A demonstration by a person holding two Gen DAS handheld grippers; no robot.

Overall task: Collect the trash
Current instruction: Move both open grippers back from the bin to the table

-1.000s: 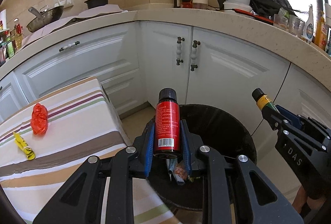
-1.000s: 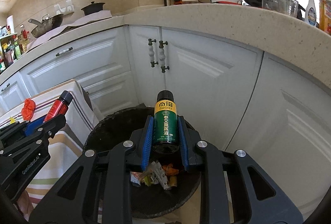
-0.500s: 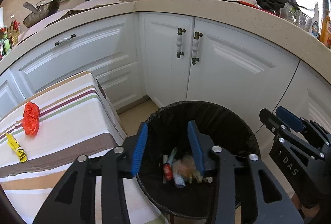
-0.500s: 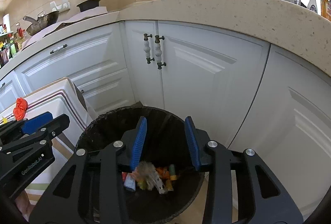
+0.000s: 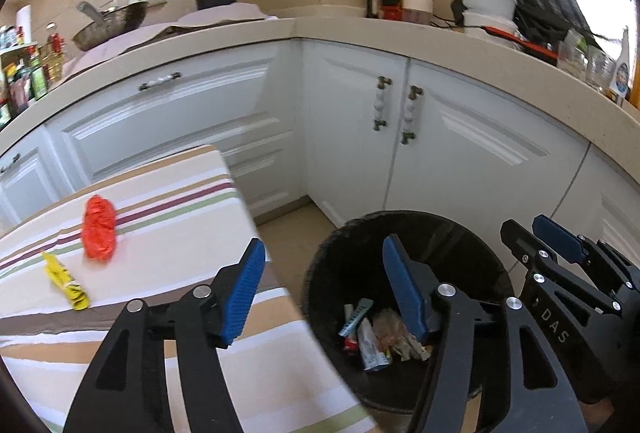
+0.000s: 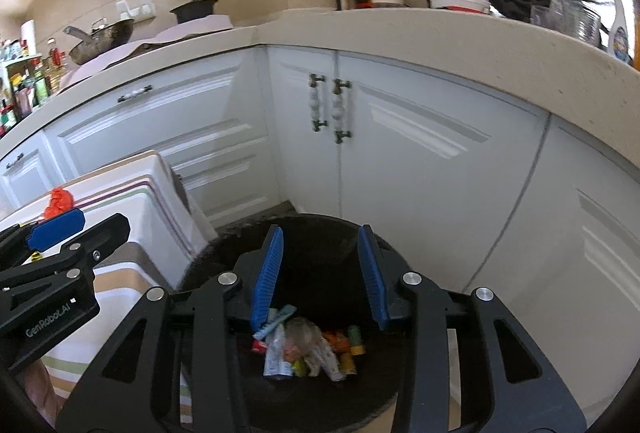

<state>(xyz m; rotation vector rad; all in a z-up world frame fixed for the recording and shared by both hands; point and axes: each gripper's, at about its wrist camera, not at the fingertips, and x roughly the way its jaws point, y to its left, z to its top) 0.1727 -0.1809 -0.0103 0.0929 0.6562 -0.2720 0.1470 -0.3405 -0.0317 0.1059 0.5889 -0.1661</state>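
- Left claw (image 5: 324,293): jaws apart, empty, at the bin's (image 5: 320,273) left rim.
- Right claw (image 6: 320,273): jaws apart, empty, above the bin.
- Bin holds wrappers (image 6: 304,349).
- Red wrapper (image 5: 99,227) and yellow wrapper (image 5: 66,281) lie on the striped surface (image 5: 180,201) left of the bin.

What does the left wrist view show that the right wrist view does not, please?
Only the left wrist view shows the yellow wrapper lying clear on the striped tablecloth. Only the right wrist view shows the small green bottle among the trash. Both show the red wrapper, the black trash bin, and both open grippers, left gripper and right gripper.
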